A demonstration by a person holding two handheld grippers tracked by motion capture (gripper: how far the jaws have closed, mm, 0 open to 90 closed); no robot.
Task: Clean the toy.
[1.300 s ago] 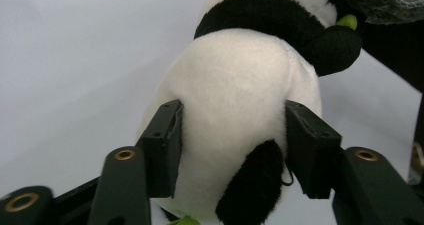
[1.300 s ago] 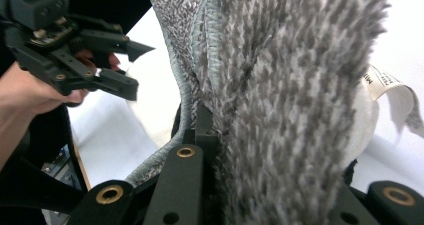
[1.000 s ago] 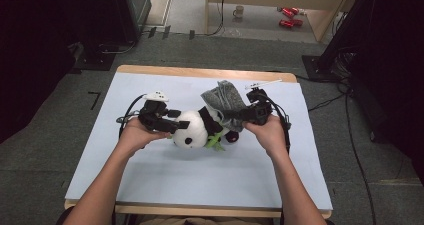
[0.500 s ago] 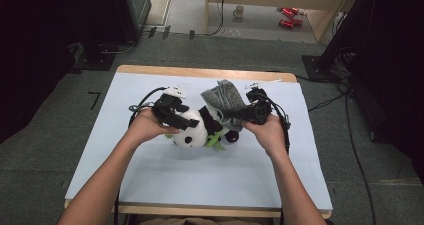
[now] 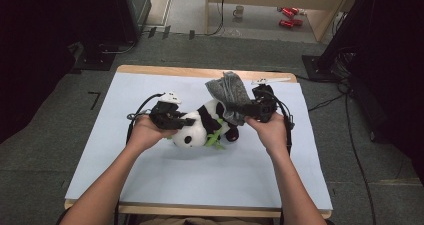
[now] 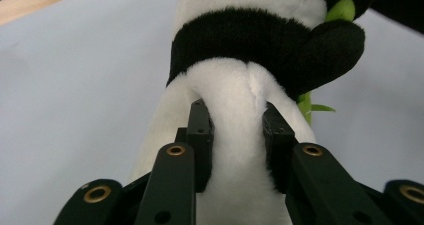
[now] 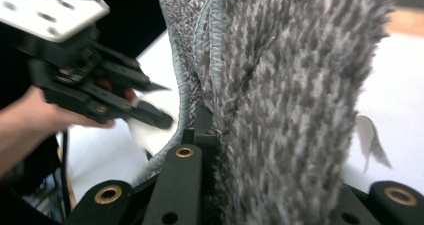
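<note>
The table (image 5: 150, 185) is wood with a big pale blue sheet (image 5: 200, 180) on top. It stands on a grey carpet floor (image 5: 45, 150). The room is dark at both sides.

Nearest to me, two bare arms come in over the table edge. Each hand holds one black gripper, so there are two grippers.

One toy panda (image 5: 200, 127) lies in the middle of the sheet. It is black and white, with a bit of green on it.

The left gripper (image 5: 186, 121) is just left of the panda. Its jaws have just been closing, and now they pinch the panda's soft white fur (image 6: 235, 150) between them.

The right gripper (image 5: 245, 112) is just right of the panda. Its jaws are tight on one fluffy grey cloth (image 5: 231, 96). The cloth stands up from the jaws and touches the far side of the panda. In the right gripper view the cloth (image 7: 280, 100) is very close, and the left gripper (image 7: 145, 110) is farther off beside it.

Behind the panda, past the far table edge, black cables (image 5: 330, 102) run over the floor. Farther still there is one mug (image 5: 240, 11) and two red things (image 5: 287, 16) under a wooden desk (image 5: 320, 5).
</note>
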